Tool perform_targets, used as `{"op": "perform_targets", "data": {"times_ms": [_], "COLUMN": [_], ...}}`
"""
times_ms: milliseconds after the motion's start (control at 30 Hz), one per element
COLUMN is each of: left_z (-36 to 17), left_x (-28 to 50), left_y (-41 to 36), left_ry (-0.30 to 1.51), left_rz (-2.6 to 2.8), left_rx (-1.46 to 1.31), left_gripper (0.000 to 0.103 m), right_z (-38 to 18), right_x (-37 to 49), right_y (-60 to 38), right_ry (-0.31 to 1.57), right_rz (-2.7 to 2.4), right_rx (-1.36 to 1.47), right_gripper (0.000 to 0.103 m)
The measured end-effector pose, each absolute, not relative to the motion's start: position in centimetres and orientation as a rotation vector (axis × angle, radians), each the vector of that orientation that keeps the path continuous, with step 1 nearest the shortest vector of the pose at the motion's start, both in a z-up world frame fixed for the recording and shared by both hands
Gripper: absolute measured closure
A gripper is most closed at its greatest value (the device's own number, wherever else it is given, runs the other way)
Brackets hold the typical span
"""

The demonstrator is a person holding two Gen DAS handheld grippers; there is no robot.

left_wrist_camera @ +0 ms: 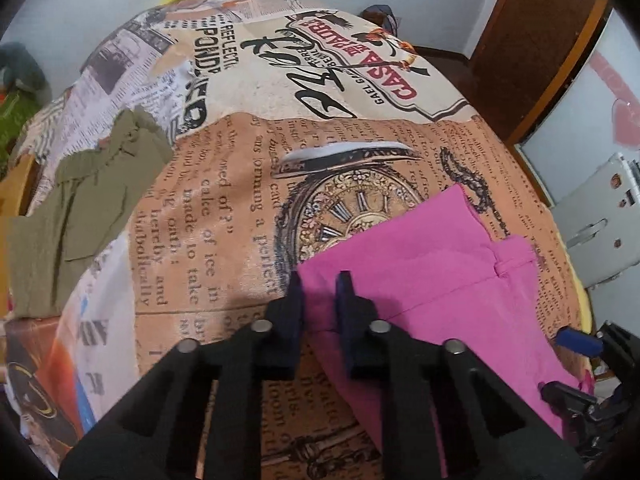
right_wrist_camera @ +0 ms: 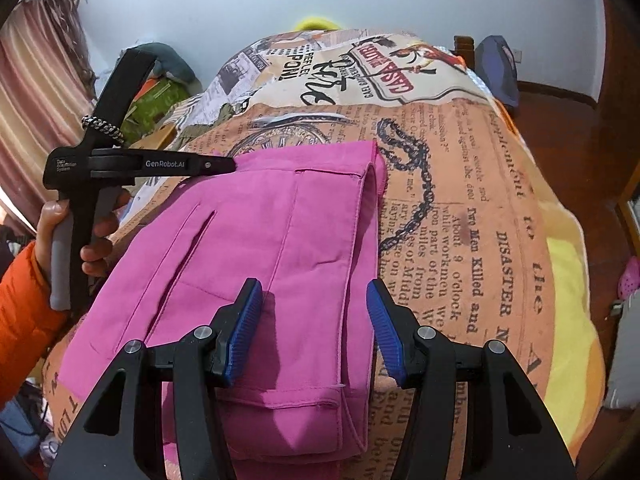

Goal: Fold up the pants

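Right gripper (right_wrist_camera: 316,326) fingers spread wide, hovering over folded pink pants (right_wrist_camera: 256,264) on newspaper-print bedspread (right_wrist_camera: 460,200). Left gripper (left_wrist_camera: 320,300) jaws narrow, a small gap showing, at pants' corner, 9 o'clock side. Olive garment (left_wrist_camera: 76,208) lies well apart, 10 o'clock.

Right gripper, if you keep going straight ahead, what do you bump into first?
Most likely the pink pants. The open right gripper points along them, over the waistband side, though its height above the cloth is hard to judge.
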State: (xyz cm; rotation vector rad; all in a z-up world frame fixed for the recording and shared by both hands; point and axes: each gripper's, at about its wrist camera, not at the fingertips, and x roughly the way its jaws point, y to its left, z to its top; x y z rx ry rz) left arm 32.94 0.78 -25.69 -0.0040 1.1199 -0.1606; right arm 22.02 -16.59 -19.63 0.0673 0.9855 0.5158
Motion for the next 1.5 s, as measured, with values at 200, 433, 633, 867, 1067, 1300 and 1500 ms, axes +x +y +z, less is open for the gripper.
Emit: {"op": "perform_targets", "data": {"times_ms": [200, 433, 633, 867, 1067, 1300, 1500], "left_z": [-24.1, -21.6, -20.9, -21.6, -22.8, -18.6, -17.2], "left_x": [30.8, 25.1, 20.8, 17.1, 15.6, 16.0, 19.8], "left_y": [1.4, 3.3, 5.9, 8.0, 10.5, 8.1, 4.4], "left_ry": [1.094, 1.033, 1.013, 1.014, 1.065, 0.957, 0.937], "left_rz": [-0.111, -0.057, -0.003, 0.064, 0.066, -0.021, -0.13], "left_rx": [0.025, 0.01, -0.11, -0.153, -0.165, -0.01, 0.055], "left_gripper": [0.097, 0.099, 0.099, 0.103, 0.103, 0.101, 0.093], "right_z": [-18.2, -16.3, -15.4, -14.9, -15.1, -15.2, -15.0], "right_x": [21.6, 20.7, 19.8, 18.9, 18.7, 19.7, 21.6], "right_y": [-17.0, -17.2, -16.0, -14.1, -13.2, -12.9, -11.9], "right_ry": [0.951, 0.907, 0.888, 0.88, 0.887, 0.892, 0.881], "right_rz": [0.494, 0.479, 0.49, 0.51, 0.513, 0.514, 0.534], "right_rx": [0.052, 0.051, 0.015, -0.032, -0.05, -0.035, -0.028], "right_gripper": [0.053, 0.053, 0.053, 0.053, 0.053, 0.053, 0.053]}}
